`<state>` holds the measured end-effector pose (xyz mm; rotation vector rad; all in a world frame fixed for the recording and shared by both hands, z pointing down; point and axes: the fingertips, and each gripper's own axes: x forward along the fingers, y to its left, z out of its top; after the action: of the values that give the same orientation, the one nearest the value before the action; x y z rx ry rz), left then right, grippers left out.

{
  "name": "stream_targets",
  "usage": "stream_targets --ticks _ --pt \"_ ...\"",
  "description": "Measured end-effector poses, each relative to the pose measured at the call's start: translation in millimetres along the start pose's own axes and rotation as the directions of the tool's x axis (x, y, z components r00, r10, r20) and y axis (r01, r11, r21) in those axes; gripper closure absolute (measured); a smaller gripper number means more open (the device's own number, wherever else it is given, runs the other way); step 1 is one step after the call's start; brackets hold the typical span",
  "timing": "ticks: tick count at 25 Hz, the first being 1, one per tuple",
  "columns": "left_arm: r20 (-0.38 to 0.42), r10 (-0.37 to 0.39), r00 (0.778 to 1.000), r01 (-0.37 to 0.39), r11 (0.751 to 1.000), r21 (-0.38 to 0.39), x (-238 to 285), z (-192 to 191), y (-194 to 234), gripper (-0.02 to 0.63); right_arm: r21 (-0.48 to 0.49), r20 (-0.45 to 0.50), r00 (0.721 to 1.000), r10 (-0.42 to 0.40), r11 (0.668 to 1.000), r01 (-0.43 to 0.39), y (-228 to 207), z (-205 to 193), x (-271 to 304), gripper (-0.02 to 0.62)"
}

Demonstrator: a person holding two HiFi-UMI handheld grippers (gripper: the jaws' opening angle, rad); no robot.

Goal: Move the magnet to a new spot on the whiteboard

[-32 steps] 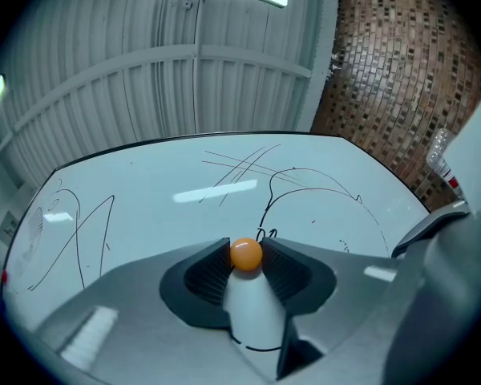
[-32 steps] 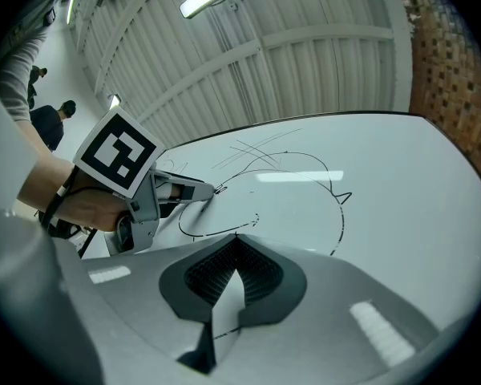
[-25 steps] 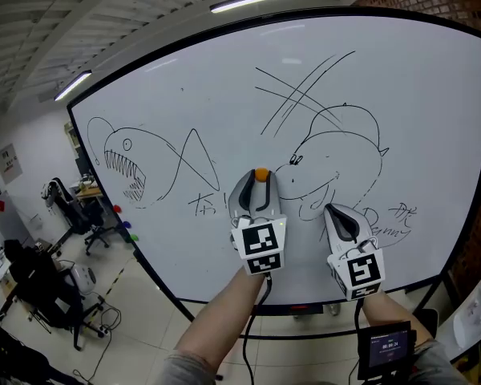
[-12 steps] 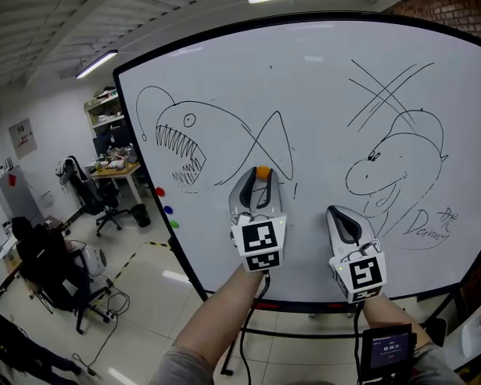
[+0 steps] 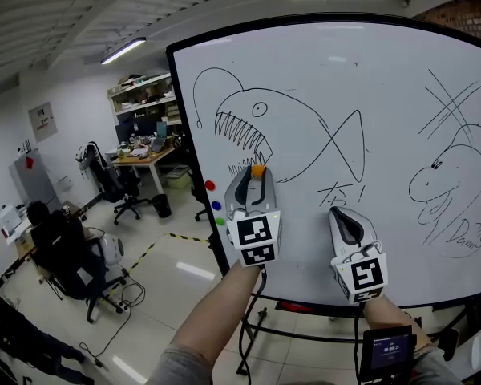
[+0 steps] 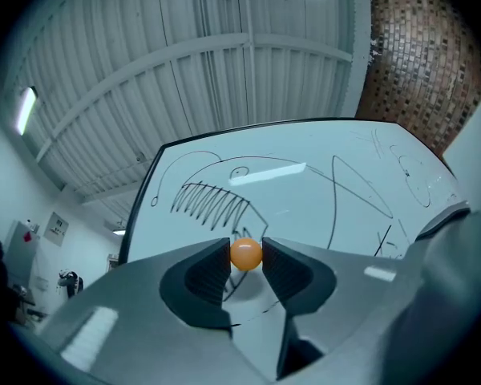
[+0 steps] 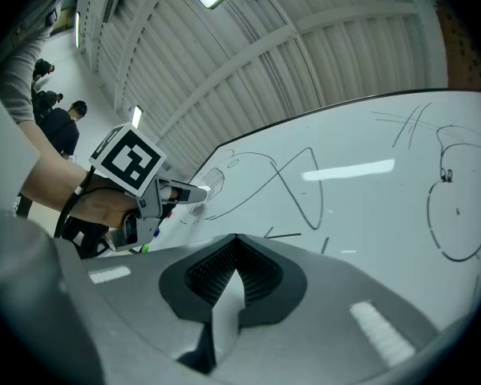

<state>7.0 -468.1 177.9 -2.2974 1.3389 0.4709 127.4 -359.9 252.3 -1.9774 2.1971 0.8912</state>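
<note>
While the left claw (image 5: pixel 257 180) pinches the small round orange magnet (image 6: pixel 246 253) before the large white whiteboard (image 5: pixel 369 87), beneath the drawn fish's teeth (image 5: pixel 242 135), best press it flat onto bare board before releasing, the right claw (image 7: pixel 235 253), pressed together and empty, held aside.

my head camera looks from behind my left gripper (image 5: pixel 258 176) and right gripper (image 5: pixel 342 212) at the black-framed whiteboard (image 5: pixel 329 79), close ahead. each gripper camera peers upward along its jaws at that board; all three share its toothy fish sketch (image 5: pixel 248 127).
</note>
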Motion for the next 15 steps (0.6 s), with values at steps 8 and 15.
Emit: stream_targets --ticks 8,15 --pt "-0.015 0.055 0.998 -0.055 0.998 0.004 0.0 -18.8 82.7 0.482 0.006 0.026 0.999 0.036 0.999 -0.036 54.9 5.9 48.5 0.589" --pt "-0.024 0.082 0.996 -0.082 0.997 -0.007 9.5 -30.9 126.7 0.482 -0.006 0.026 0.999 0.039 0.999 -0.039 77.3 7.3 71.7 0.589"
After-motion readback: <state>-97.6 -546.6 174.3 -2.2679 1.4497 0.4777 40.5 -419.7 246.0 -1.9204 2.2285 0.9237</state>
